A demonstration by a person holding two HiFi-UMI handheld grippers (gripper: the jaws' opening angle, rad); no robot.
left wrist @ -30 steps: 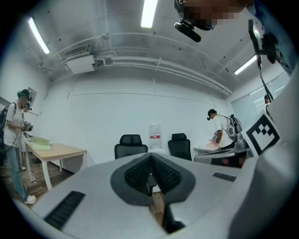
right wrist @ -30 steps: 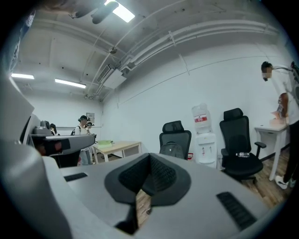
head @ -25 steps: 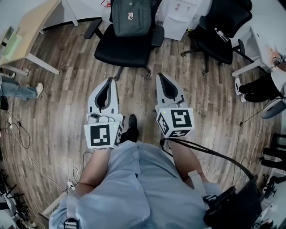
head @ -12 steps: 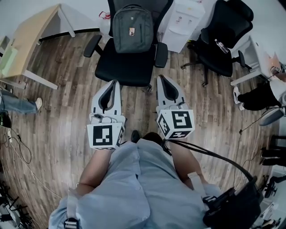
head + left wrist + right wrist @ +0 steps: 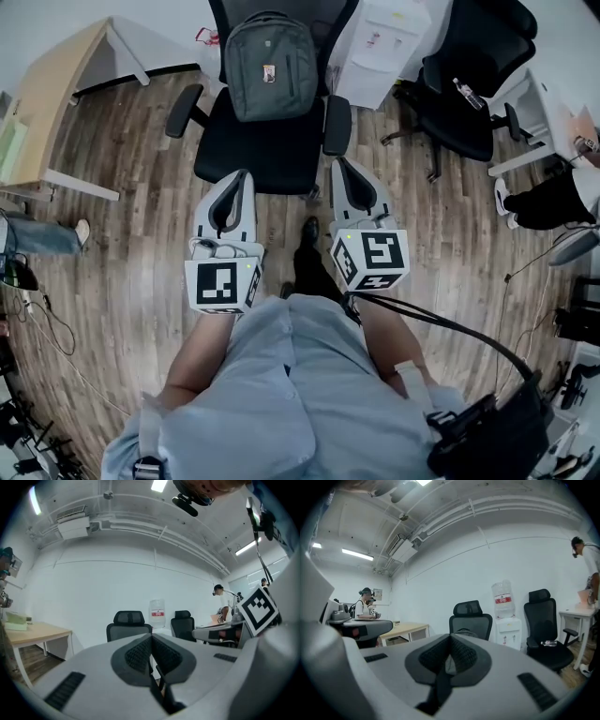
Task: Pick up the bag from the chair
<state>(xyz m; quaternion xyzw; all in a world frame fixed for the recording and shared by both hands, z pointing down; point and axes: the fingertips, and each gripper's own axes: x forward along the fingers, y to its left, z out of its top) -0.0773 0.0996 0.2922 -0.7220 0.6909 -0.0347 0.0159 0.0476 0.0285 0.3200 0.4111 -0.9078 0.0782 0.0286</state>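
Note:
A grey backpack (image 5: pixel 270 64) stands upright on the seat of a black office chair (image 5: pixel 267 150), leaning on the backrest. My left gripper (image 5: pixel 242 175) hovers just short of the seat's front edge, jaws shut and empty. My right gripper (image 5: pixel 339 163) is beside it, near the chair's right armrest, also shut and empty. In the left gripper view the chair's headrest (image 5: pixel 129 618) shows over the shut jaws. In the right gripper view the chair (image 5: pixel 470 616) stands ahead, with the top of the backpack (image 5: pixel 465 632) just above the jaws.
A water dispenser (image 5: pixel 386 37) stands right of the chair, and a second black chair (image 5: pixel 466 75) carries a bottle. A wooden desk (image 5: pixel 52 94) is at the left, a white table (image 5: pixel 539 108) at the right. People stand at both sides. Cables lie on the floor.
The person has stepped forward: the chair and backpack are nearer and lower in the head view. Both grippers stay shut, now close to the seat's front edge.

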